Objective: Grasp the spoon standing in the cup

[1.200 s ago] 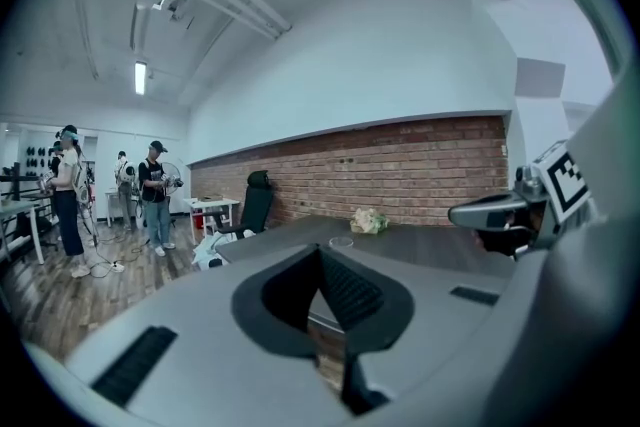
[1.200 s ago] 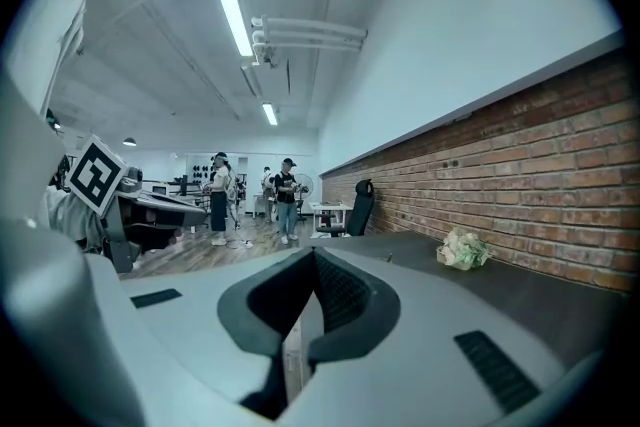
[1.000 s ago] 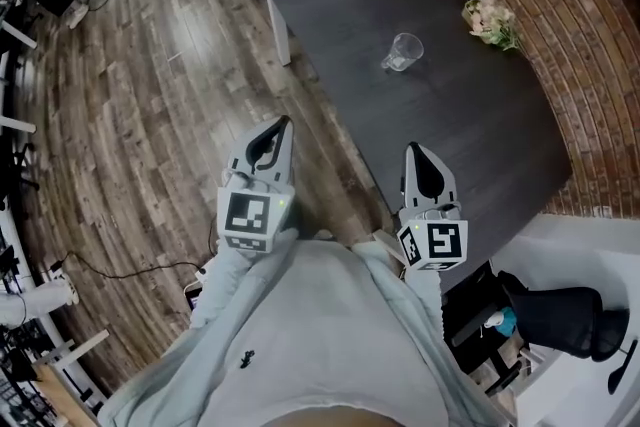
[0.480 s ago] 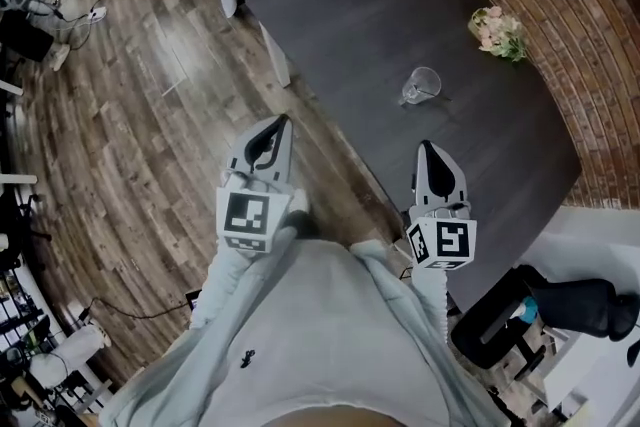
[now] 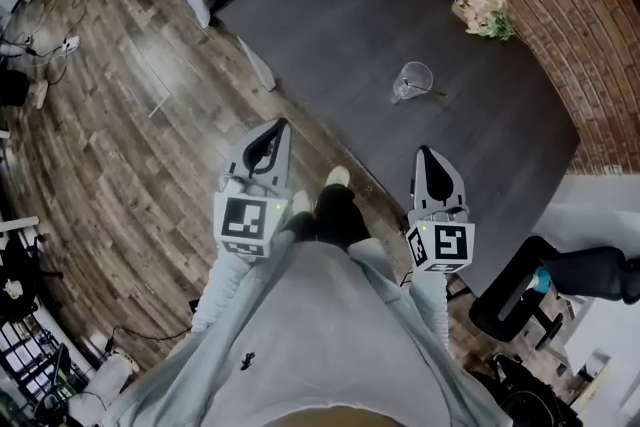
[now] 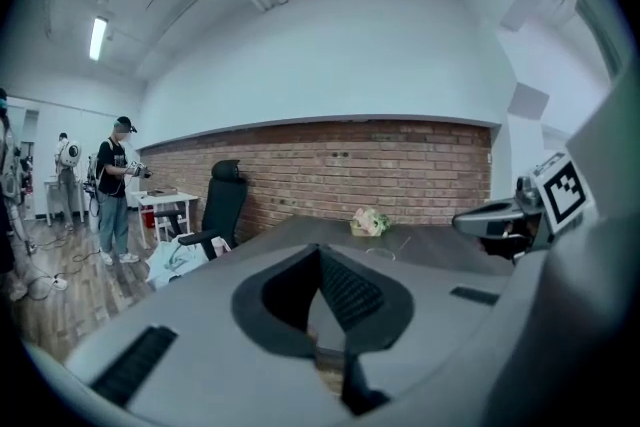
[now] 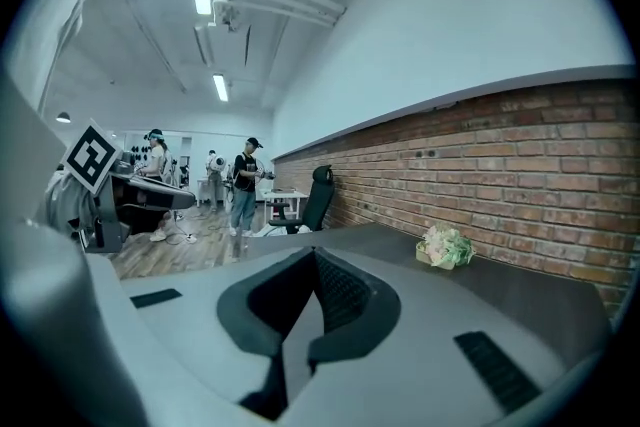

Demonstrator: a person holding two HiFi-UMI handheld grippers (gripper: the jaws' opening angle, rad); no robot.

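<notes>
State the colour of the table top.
The table top is dark grey, nearly black, with a faint wood grain. It shows best in the head view.

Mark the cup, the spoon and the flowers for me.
cup (image 5: pixel 410 75), head view, glass wall
spoon (image 5: pixel 437 93), head view, handle past the rim
flowers (image 5: pixel 484 12), head view, middle of the bunch

We're hovering the left gripper (image 5: pixel 281 126) over the floor (image 5: pixel 120 145), right gripper (image 5: pixel 423 154) at the table (image 5: pixel 340 15) edge. Cup (image 5: pixel 411 79) and spoon (image 5: pixel 436 94) are sitting well apart from both.
</notes>
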